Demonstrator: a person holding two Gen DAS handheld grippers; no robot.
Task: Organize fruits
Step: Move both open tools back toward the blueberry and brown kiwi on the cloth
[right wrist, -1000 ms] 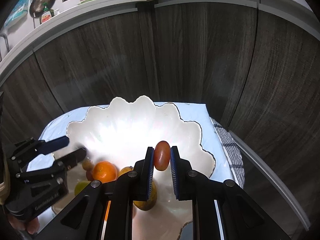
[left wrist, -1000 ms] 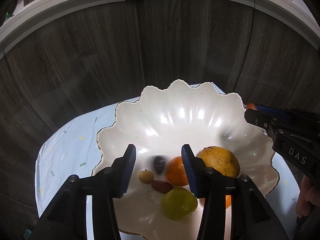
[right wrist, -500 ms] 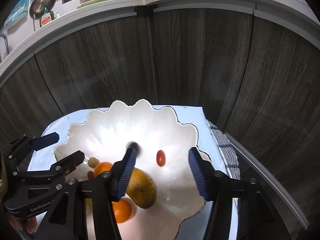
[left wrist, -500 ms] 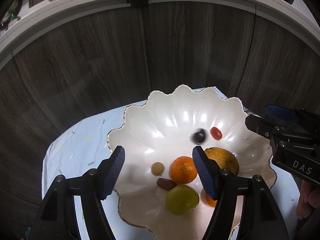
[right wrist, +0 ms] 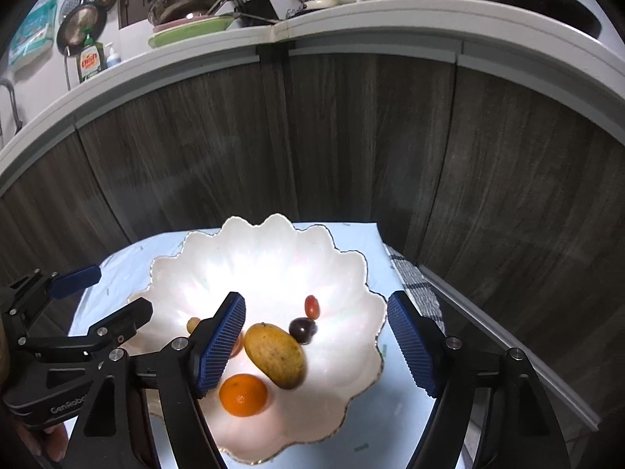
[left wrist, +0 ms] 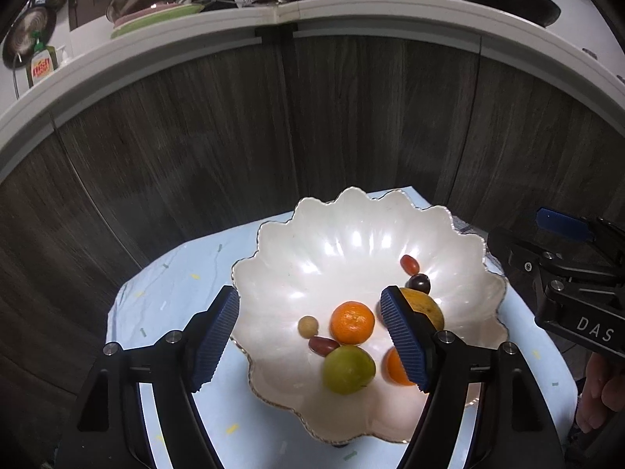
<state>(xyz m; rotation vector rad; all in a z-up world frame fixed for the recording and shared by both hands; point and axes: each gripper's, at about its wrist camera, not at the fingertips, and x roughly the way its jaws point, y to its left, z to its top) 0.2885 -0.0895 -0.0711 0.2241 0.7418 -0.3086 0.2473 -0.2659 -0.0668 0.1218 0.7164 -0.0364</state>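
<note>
A white scalloped bowl (left wrist: 353,195) holds the fruit: two oranges (left wrist: 351,322), a green fruit (left wrist: 347,369), a yellow mango (right wrist: 275,355), a dark grape (right wrist: 301,328), a small red tomato (right wrist: 311,306), a tan berry (left wrist: 308,326) and a brown date (left wrist: 323,344). My left gripper (left wrist: 310,305) hangs above the bowl's near side. Its jaws are opening and nothing sits between the pads. My right gripper (right wrist: 316,308) hovers over the bowl's right half, its jaws also opening and holding nothing. Each gripper shows in the other's view, the left gripper (right wrist: 117,293) and the right gripper (left wrist: 547,242).
The bowl stands on a light blue cloth (left wrist: 175,285) on a small table. Dark wood cabinet fronts (left wrist: 312,117) rise behind it, under a white counter (right wrist: 351,19) with pots and dishes. A checked towel (right wrist: 414,281) lies at the table's right edge. A hand (left wrist: 597,402) grips the right tool.
The right gripper let go of the red tomato, which now lies in the bowl. The dark grape rolled over beside it. Both grippers opened wide and drew up and back.
</note>
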